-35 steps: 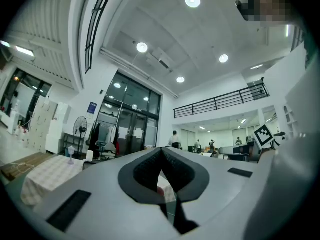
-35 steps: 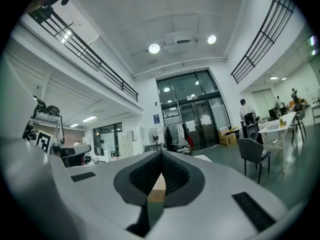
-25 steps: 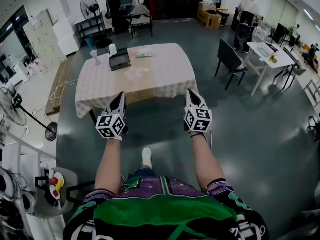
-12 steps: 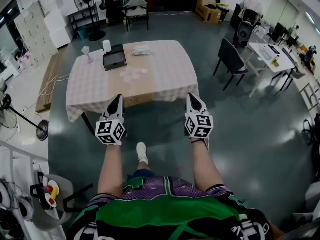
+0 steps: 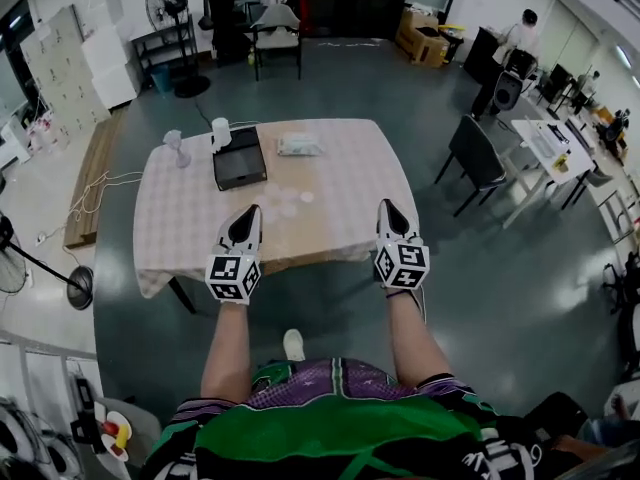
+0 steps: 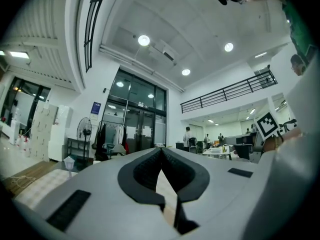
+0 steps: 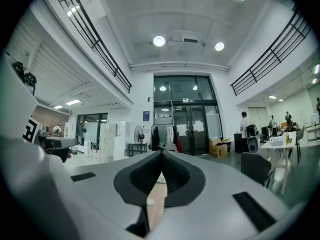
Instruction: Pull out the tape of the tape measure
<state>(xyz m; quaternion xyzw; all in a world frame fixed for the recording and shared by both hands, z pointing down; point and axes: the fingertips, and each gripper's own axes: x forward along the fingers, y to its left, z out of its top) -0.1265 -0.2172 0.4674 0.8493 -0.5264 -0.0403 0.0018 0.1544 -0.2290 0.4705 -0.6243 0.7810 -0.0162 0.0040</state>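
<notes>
Broadly, a grey floor [image 5: 330,78] is filling the head view, and the cloth-covered surface [image 5: 350,183] is standing in the middle of it. Both grippers are partly hiding its near edge. Compared with a second ago, the surface is sitting nearer and lower in the head view. Then the gripper tips were showing over bare floor short of it, and now they are overlapping its near edge.

The left gripper [image 5: 250,212] and the right gripper [image 5: 388,207] are pointing level toward the surface, side by side and well apart. Each gripper view is showing its jaws pressed together with nothing between them.

A dark tray [image 5: 238,158] is lying on the far left part of the surface. A white cup [image 5: 221,131] and a clear glass [image 5: 176,148] are standing just beyond it, and a pale packet [image 5: 300,145] is lying to its right. A few small pale discs [image 5: 285,200] are lying nearer the grippers.

The tape measure is not showing clearly. The things on the surface are too small to pick it out among them, so I cannot tell where it lies relative to either gripper.
</notes>
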